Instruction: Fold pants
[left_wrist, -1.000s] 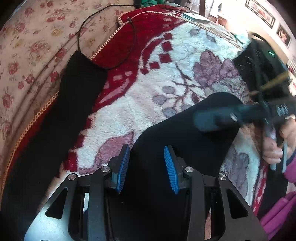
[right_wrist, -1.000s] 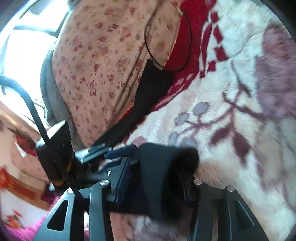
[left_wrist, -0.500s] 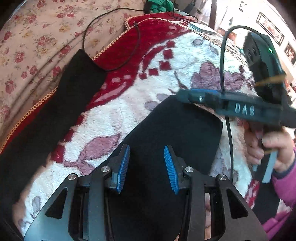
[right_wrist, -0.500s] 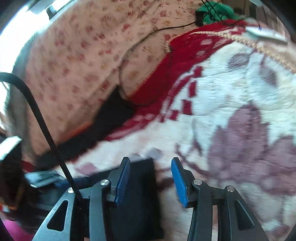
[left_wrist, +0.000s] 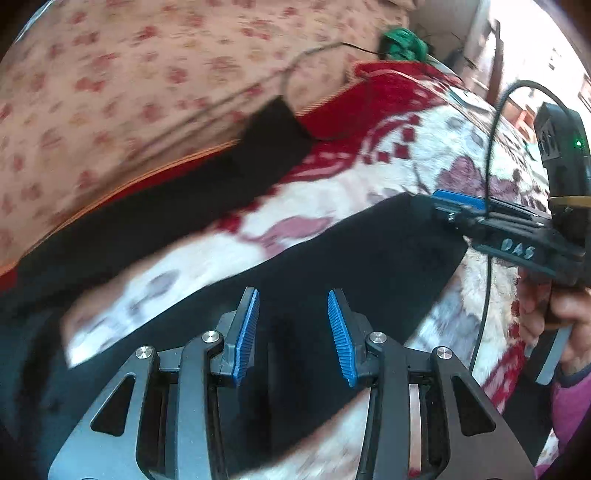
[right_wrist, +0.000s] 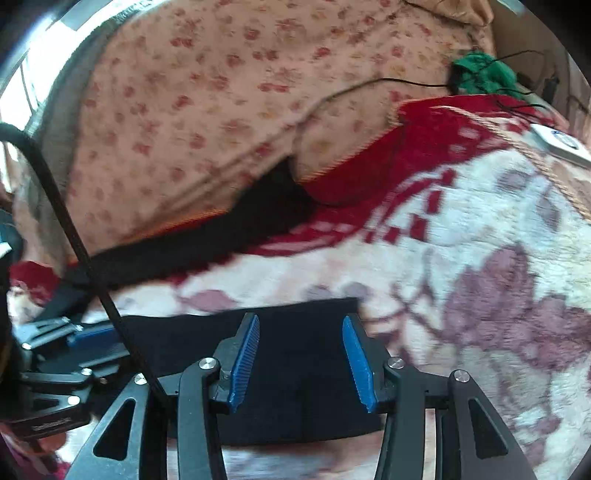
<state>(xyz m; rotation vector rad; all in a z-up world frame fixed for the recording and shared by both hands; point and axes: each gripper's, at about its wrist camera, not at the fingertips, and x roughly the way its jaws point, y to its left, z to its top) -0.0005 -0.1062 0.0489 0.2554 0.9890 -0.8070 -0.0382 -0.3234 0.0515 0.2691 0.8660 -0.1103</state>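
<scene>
Black pants lie on a fluffy red-and-white blanket (left_wrist: 424, 158). One leg (left_wrist: 184, 199) stretches along the blanket's far edge. The other leg (left_wrist: 369, 258) lies folded across the near side. My left gripper (left_wrist: 293, 332) hovers open above this near leg, nothing between its blue pads. My right gripper (right_wrist: 300, 363) is open too, over the square end of the same leg (right_wrist: 317, 310), with no cloth pinched. In the left wrist view the right gripper (left_wrist: 458, 206) sits at that leg's end, held by a hand (left_wrist: 554, 314). The far leg (right_wrist: 258, 206) also shows in the right wrist view.
A floral sheet (left_wrist: 147, 74) rises behind the blanket. A thin black cable (left_wrist: 317, 51) loops over it toward a green bundle (left_wrist: 402, 42). A white flat device (right_wrist: 557, 144) lies on the blanket's far right edge. The left gripper's body (right_wrist: 74, 343) is at the right view's left.
The right gripper, shut on a bunch of black cloth a second ago, has let go and lifted. Both grippers have swung and rolled; the near leg now lies flat.
</scene>
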